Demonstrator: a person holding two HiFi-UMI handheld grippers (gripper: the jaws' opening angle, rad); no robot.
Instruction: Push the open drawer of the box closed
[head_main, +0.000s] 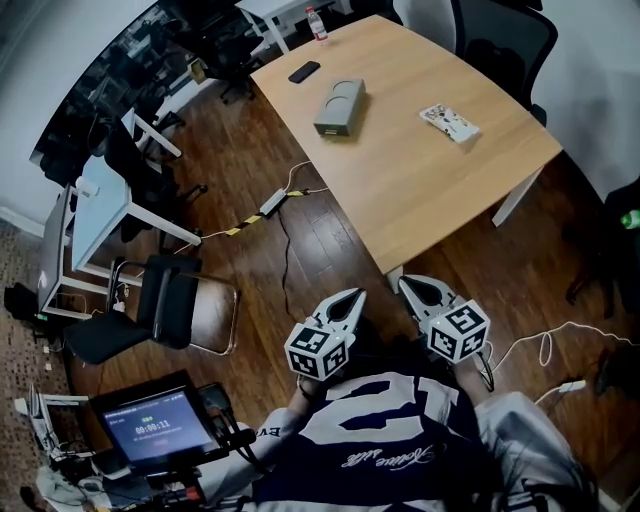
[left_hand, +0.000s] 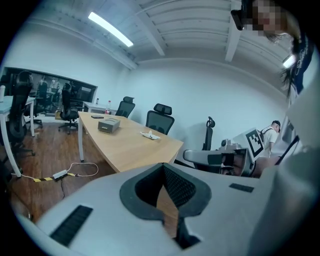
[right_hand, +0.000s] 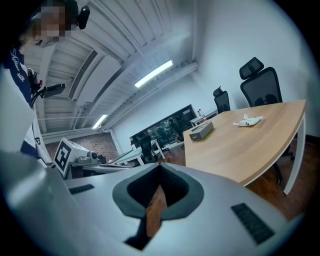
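Left gripper (head_main: 352, 298) and right gripper (head_main: 410, 287) both pinched shut on nothing, held low, well short of the table (head_main: 430, 200); box (head_main: 340, 108) sitting far off mid-table, drawer too small to call open or shut; if open, best pushed square on its front with closed tips, slow.

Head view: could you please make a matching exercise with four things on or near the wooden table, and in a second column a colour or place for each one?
Things:
1. box
2. phone
3. bottle
4. power strip

Descriptions:
A. lying on the floor
B. black, flat on the table
C. grey, on the table
D. upright, farthest away

Pairs: 1-C, 2-B, 3-D, 4-A
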